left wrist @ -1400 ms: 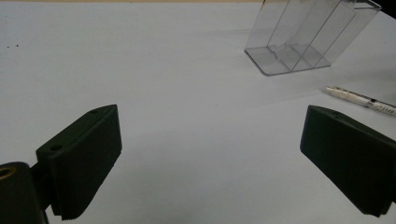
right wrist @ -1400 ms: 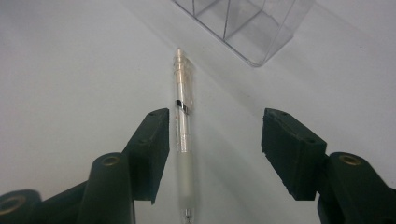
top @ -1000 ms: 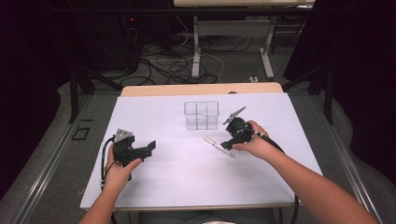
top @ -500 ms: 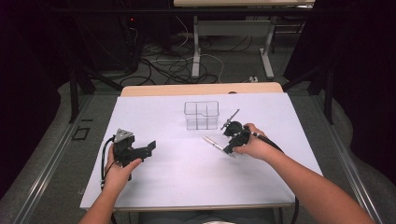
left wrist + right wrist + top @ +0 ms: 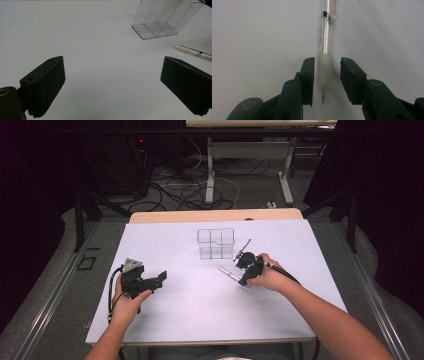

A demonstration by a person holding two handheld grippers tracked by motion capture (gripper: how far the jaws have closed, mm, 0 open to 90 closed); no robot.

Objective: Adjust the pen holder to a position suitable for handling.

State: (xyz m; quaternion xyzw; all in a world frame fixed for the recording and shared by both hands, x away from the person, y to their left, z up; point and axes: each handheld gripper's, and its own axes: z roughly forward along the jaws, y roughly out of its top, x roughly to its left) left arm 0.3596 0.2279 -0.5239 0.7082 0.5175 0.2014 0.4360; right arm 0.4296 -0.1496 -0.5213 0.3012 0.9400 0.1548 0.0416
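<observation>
A clear pen [image 5: 325, 50] with a frosted grip lies on the white table [image 5: 200, 320], and it shows in the high view as the pen [image 5: 227, 273] just in front of a clear divided box [image 5: 216, 243]. My right gripper [image 5: 327, 80] straddles the pen's tip end. Its jaws have just been closing, and a small gap is still left at the right-hand pad [image 5: 348, 80]. In the high view the right gripper [image 5: 242, 272] sits low over the pen. My left gripper [image 5: 159, 279] rests at the left of the table, wide open and holding nothing.
In the left gripper view, the box [image 5: 162, 20] stands at the upper right, the pen [image 5: 192, 51] lies below it, and the left gripper [image 5: 112, 87] has bare table between its jaws. Cables and table legs lie on the floor beyond the far edge.
The right gripper has come down over the pen and its jaws have narrowed around it. The left hand and gripper have stayed put.
</observation>
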